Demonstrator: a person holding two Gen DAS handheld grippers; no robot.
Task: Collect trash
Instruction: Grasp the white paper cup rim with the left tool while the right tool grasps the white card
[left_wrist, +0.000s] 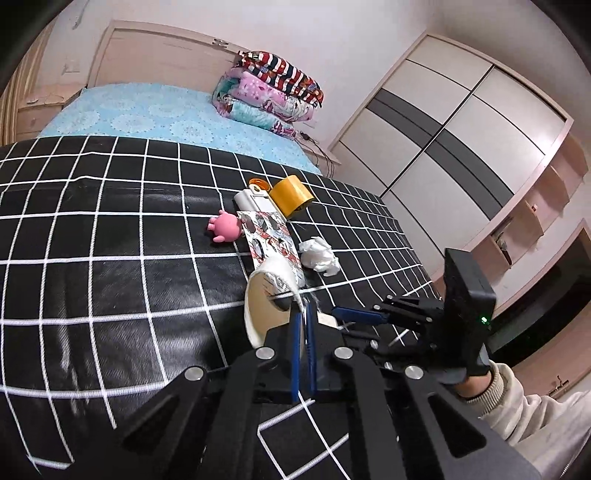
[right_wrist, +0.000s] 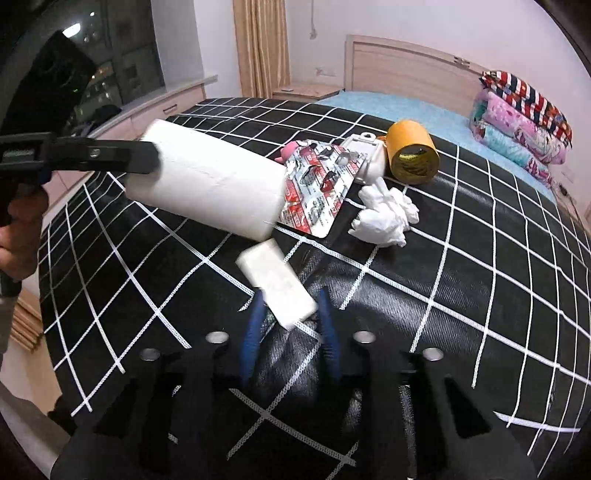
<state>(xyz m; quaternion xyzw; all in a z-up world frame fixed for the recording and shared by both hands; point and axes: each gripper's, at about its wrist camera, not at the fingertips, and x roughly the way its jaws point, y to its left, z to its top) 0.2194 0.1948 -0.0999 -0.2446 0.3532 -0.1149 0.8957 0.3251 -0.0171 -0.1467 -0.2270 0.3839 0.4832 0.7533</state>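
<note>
Black grid-lined surface (right_wrist: 480, 295) with a blue bedsheet (left_wrist: 147, 114) past its far edge.

Left gripper (left_wrist: 303, 317): pressed together, pinching the wall of a white paper roll (right_wrist: 210, 184) at one open end. Roll held clear of the surface, lying roughly level, its free end over the near corner of a blister pack (right_wrist: 317, 192). Seen end-on in the left wrist view, hollow core facing the camera.

Right gripper (right_wrist: 291, 299): narrowed around a small white block (right_wrist: 277, 288), near end of the block between the two blue fingers (right_wrist: 255, 332). Block and fingertips blurred; cannot tell whether the pads actually press on it. Block toward the near edge of the surface, just beside the hanging roll.

Crumpled tissue (right_wrist: 384, 214): on the surface, mid-way between near and far edges, just beside the blister pack's right side, untouched by either gripper.

Further toward the far edge: yellow tape roll (right_wrist: 412, 151) on its side, a white plastic case (right_wrist: 365, 155) touching it, a pink toy (left_wrist: 223, 227) beside the pack's far end.

Folded quilts (left_wrist: 269, 92) stacked on the bedsheet by the headboard. Cream sleeve (left_wrist: 524, 402) behind the right gripper.
</note>
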